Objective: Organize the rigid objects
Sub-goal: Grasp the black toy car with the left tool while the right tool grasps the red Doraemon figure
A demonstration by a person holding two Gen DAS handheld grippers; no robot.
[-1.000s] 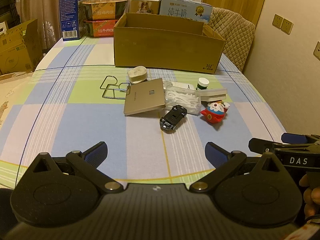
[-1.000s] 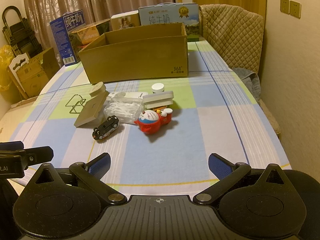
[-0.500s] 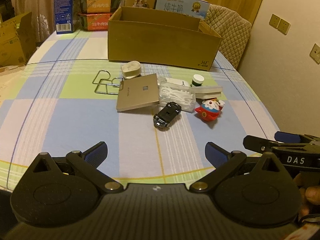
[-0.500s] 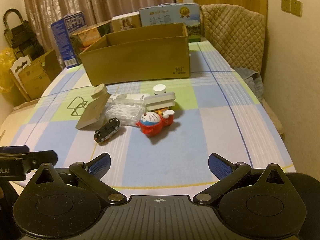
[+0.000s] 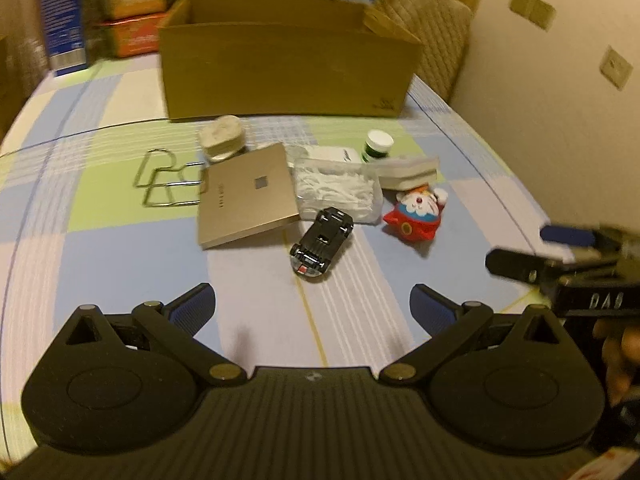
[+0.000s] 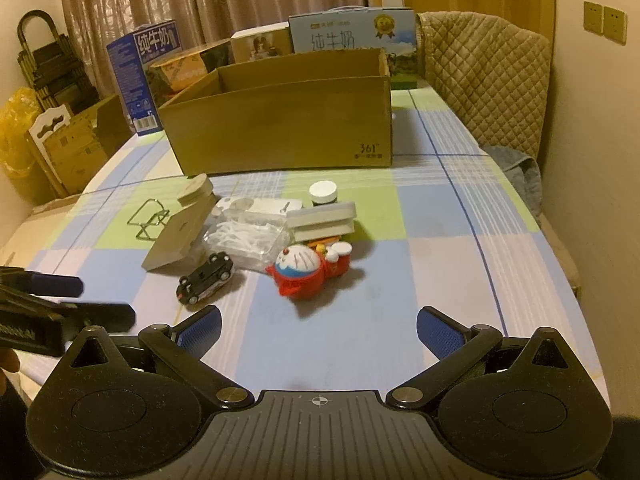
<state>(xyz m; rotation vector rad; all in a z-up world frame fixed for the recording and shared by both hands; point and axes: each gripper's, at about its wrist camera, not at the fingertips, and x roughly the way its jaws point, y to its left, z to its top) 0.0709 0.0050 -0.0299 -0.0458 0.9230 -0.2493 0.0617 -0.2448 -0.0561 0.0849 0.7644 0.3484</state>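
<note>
Left gripper (image 5: 312, 308) spread wide, holding nothing, above tablecloth (image 5: 100, 264); right gripper (image 6: 319, 330) likewise spread, holding nothing. Clutter sits mid-table before cardboard box (image 6: 280, 120): black toy car (image 5: 322, 242) nearest, just beside gold flat box (image 5: 248, 196) and clear box of white picks (image 5: 340, 190); red cat figurine (image 6: 308, 266) near car. Right view alone shows box interior wall, curtains (image 6: 200, 12), quilted chair (image 6: 484, 76); left view blurred, shows wire rack (image 5: 168, 178) plainly.
</note>
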